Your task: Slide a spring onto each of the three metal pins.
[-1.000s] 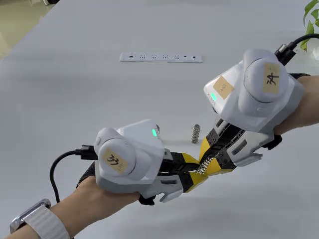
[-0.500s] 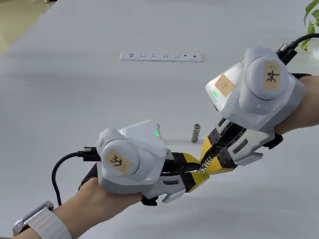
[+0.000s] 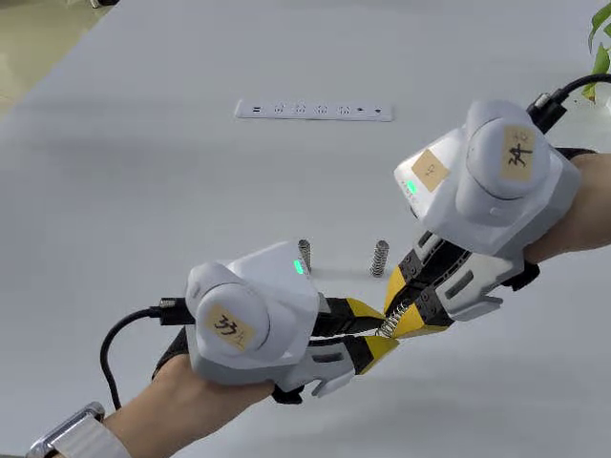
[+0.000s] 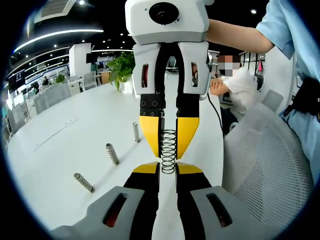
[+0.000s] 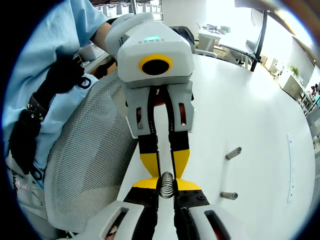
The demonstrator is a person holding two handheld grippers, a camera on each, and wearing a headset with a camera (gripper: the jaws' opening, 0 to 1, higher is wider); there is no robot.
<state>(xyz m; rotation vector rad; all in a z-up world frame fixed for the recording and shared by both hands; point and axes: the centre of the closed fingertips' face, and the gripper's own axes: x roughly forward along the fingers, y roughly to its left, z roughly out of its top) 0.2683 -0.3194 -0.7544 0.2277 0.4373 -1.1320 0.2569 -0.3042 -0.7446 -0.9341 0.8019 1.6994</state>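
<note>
white table (image 3: 143,191) | pwr strip (image 3: 314,111) far end | upright spring (image 3: 305,255) | 2nd upright spring (image 3: 380,258) beside

The left hand-held gripper (image 3: 378,329) and the right hand-held gripper (image 3: 402,305) share one build: a rounded white shell, a small green light (image 3: 297,267), and black jaw arms with slotted white cheeks and yellow tips. Each shell carries a tan sticker (image 3: 229,325) with black handwritten marks, and a black cable (image 3: 119,334) runs from its rear. A watch (image 3: 72,437) with a pale strap is worn on the left wrist. The short sleeve (image 4: 287,25) is light blue.
</note>
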